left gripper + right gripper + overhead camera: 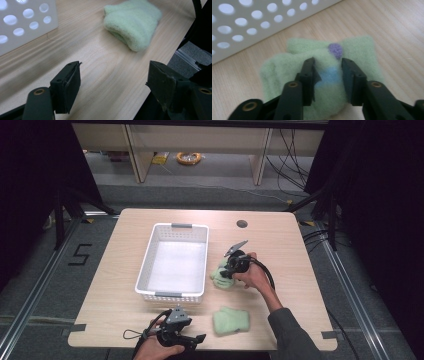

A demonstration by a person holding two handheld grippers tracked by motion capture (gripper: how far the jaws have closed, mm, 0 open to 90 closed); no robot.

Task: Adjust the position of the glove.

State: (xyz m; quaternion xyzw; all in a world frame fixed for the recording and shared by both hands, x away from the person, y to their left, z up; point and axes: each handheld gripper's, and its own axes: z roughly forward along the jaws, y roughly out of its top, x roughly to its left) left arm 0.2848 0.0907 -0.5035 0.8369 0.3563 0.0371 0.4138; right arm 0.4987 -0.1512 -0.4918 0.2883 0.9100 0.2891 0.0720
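The right gripper [327, 71] presses down on a folded pale-green fleece cloth [322, 82] that lies on the wooden table [280, 245], just beside the right wall of the white perforated basket [172, 262]. Its jaws stand narrow, pinching a raised fold of the cloth that bears a blue band and a purple spot. The left gripper [113, 82] rests near the table's front edge, jaws wide with nothing between them. A second green cloth [231, 320] lies beyond it, apart from the basket.
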